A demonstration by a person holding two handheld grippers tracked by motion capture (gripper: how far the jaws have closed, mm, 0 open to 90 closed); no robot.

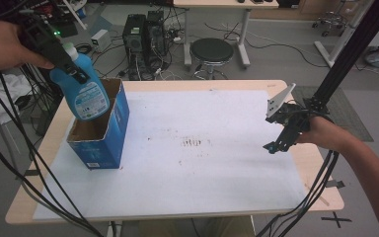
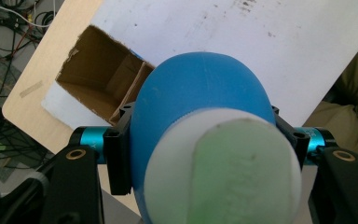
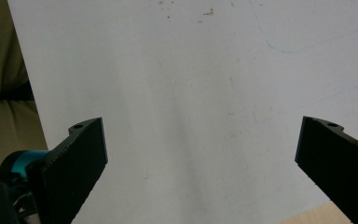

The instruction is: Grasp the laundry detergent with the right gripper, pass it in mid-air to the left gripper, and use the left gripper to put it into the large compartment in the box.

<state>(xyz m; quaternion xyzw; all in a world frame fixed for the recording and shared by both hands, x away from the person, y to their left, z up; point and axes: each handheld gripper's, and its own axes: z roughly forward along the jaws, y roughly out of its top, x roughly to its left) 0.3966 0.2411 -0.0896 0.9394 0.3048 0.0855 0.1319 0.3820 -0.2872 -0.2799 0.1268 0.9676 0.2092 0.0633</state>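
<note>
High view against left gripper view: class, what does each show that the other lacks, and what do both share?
High view alone: the right gripper, jaws open, above the white sheet, and a stool behind the table. Left gripper view alone: the bottle's green cap top and the cardboard flaps inside the box. Shared: the blue bottle clamped in the left gripper, hanging over the open blue box.

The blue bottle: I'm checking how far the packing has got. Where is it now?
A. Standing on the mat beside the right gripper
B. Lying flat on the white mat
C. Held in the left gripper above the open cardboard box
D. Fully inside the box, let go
C: the left gripper clamps the blue bottle at its neck, its base tilted over the open cardboard box.
</note>
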